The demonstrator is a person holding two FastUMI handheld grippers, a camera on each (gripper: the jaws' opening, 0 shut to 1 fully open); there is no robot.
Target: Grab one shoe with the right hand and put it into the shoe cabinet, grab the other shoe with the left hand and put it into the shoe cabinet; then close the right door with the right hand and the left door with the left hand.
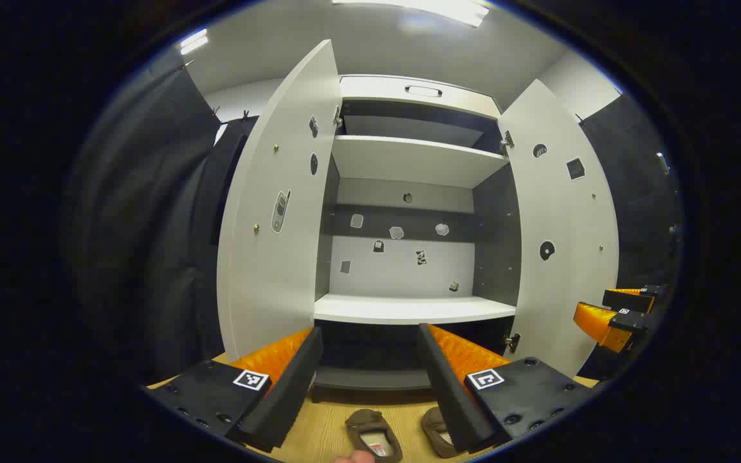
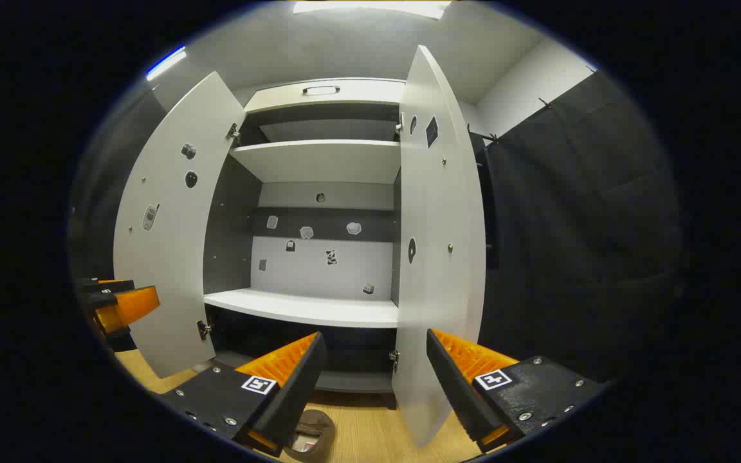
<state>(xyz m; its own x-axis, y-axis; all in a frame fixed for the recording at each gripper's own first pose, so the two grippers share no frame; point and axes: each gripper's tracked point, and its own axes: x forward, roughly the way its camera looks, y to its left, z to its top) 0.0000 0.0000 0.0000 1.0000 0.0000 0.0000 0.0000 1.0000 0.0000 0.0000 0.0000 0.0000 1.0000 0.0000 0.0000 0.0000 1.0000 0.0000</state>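
In the left gripper view, the left door (image 1: 274, 212) of the shoe cabinet (image 1: 409, 193) stands swung open, and the left tongs (image 1: 367, 360) are spread wide with nothing between them, held above the wooden floor (image 1: 325, 431). Two brown shoes (image 1: 374, 434) lie side by side on that floor just before the cabinet's base, one beside the other (image 1: 438, 434). The middle shelf (image 1: 412, 307) is bare white board. The right door (image 1: 563, 231) is open too, and past its edge the right tongs (image 1: 621, 312) show. In the right gripper view, the right tongs (image 2: 374, 379) are also spread and hold nothing, with one shoe (image 2: 311, 434) below them.
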